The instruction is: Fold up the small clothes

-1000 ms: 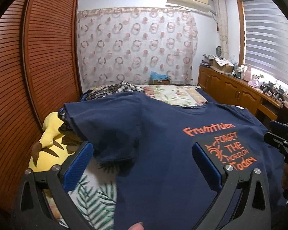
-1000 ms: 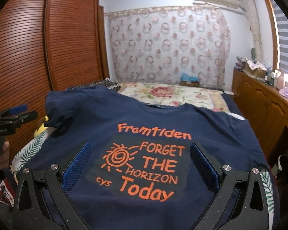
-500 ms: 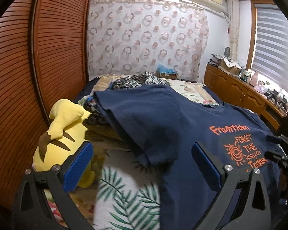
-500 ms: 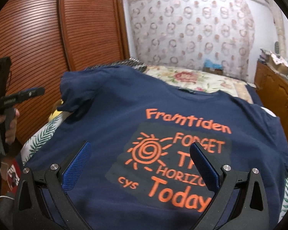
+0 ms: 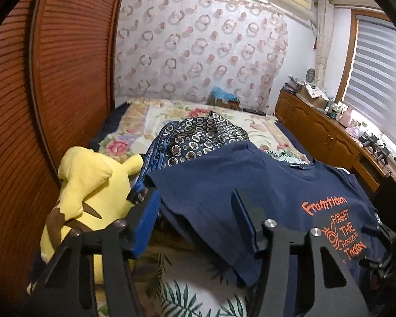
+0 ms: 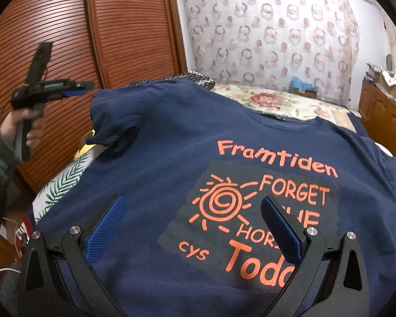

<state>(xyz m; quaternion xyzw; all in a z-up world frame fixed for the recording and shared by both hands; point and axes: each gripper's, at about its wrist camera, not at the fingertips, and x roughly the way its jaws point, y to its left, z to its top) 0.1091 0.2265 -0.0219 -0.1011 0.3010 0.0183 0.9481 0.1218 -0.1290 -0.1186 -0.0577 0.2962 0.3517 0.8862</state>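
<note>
T-shirt [image 6: 187, 142] navy, orange print "Framtiden FORGET"; both grippers' jaws wide apart, empty.

A matt navy cloth T-shirt [image 6: 187, 137] with flat orange print is seen. The plush toy [image 5: 89, 185] is covered in soft yellow fabric. Ribbed, polished wood is shown on the wardrobe doors [image 6: 134, 26].
</note>
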